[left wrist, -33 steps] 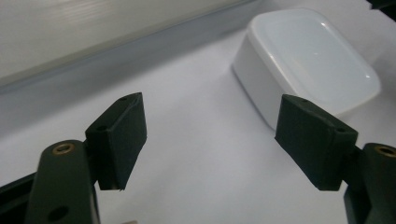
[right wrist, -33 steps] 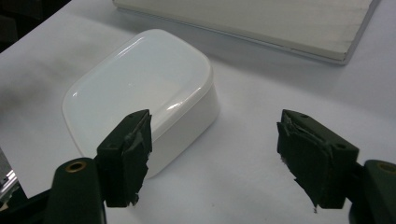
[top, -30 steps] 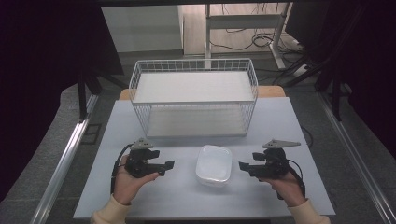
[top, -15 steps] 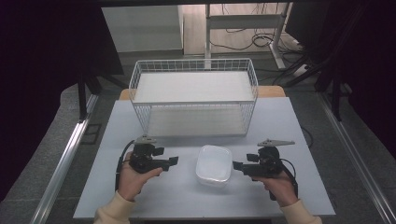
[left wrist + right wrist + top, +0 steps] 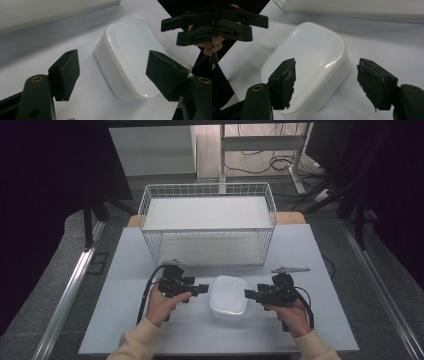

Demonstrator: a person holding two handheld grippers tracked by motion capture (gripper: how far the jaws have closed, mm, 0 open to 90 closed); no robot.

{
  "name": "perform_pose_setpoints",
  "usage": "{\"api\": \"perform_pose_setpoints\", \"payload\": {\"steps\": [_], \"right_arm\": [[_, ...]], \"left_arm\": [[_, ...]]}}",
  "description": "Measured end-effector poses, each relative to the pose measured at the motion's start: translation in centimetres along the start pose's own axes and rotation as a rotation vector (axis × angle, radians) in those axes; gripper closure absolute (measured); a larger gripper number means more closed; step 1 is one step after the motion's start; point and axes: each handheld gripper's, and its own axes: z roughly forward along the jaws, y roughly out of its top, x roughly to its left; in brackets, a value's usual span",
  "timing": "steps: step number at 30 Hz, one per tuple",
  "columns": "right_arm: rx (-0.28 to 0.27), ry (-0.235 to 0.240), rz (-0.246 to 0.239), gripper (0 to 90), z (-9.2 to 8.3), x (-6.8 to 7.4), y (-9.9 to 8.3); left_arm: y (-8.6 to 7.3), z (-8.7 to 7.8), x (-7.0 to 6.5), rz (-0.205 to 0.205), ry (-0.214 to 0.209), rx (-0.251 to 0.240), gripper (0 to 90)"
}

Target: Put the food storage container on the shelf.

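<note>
White lidded box (image 5: 228, 295) between my tools.
Its long axis seems to run away from me; left tool (image 5: 112, 72) spread, right tool (image 5: 327, 83) spread, just been closing.

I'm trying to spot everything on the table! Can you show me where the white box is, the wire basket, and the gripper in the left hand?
white box (image 5: 228, 294), high view, middle of its lid.
wire basket (image 5: 207, 230), high view, front top rim.
left gripper (image 5: 204, 289), high view, at its jaw tips.

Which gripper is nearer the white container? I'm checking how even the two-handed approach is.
Left, narrowly. The left gripper has its tips almost at the white container's left edge; the right gripper sits just off its right edge, jaws open and just been closing.
</note>
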Motion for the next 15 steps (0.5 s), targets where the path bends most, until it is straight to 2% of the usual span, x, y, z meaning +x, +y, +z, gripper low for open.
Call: {"api": "perform_pose_setpoints", "payload": {"steps": [6, 7, 9, 11, 14, 15], "right_arm": [[0.019, 0.018, 0.013, 31.9, 0.7, 0.2, -0.4], [0.027, 0.026, 0.02, 32.0, 1.1, 0.3, -0.5], [0.033, 0.032, 0.029, 32.2, 1.4, 0.4, -0.6], [0.037, 0.038, 0.034, 32.2, 1.7, 0.5, -0.6], [0.038, 0.042, 0.038, 32.2, 1.9, 0.5, -0.6], [0.042, 0.041, 0.039, 32.2, 2.0, 0.6, -0.7]], "left_arm": [[0.1, 0.7, 0.1, -0.039, -0.051, -0.001, 28.9], [0.2, 1.0, 0.2, -0.055, -0.067, -0.001, 30.2], [0.2, 1.1, 0.3, -0.064, -0.073, 0.002, 31.2], [0.3, 1.9, 0.5, -0.084, -0.099, 0.02, 32.4], [0.3, 2.3, 0.7, -0.098, -0.112, 0.035, 33.9], [0.3, 2.7, 0.9, -0.118, -0.134, 0.04, 34.3]]}}
